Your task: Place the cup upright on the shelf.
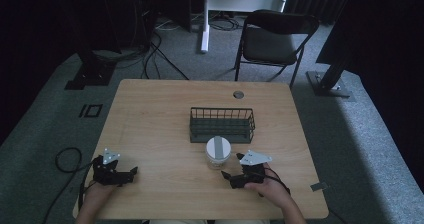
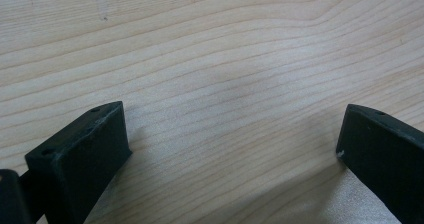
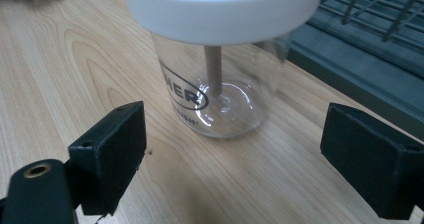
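While the clear jar stands just ahead of the right gripper, nothing is gripped.
Jar with white lid sits upright on the table, just before the wire basket. Right hand rests low, jaws spread wide, apart from the glass. Left gripper lies released over bare wood, well apart.
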Demonstrator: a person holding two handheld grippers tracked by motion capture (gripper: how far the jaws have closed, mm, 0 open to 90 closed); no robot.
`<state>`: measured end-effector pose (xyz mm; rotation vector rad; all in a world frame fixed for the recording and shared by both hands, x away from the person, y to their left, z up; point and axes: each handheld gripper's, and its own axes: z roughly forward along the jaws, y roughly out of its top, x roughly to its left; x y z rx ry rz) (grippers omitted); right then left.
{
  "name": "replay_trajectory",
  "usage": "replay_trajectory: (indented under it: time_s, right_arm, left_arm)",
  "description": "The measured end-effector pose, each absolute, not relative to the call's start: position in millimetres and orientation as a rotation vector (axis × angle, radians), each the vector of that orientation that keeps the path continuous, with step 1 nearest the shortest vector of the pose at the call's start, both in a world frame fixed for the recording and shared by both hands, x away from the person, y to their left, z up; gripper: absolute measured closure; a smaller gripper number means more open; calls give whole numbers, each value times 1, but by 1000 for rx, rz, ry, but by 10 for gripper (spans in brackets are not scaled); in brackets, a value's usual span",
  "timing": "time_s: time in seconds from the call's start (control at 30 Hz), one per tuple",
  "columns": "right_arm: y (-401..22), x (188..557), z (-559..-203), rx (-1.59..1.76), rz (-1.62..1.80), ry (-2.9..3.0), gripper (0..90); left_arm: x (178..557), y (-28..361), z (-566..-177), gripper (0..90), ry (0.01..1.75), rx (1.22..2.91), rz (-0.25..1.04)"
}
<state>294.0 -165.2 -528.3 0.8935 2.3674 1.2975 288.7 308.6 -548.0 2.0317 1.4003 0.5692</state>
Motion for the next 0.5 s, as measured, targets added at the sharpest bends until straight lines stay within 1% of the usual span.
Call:
replay_trajectory:
  time_s: [0.5]
  right_arm:
    - [-146,299,-534,927,1334,2316,108]
  left_arm:
    - [289,308,-548,5,1401,2029,569]
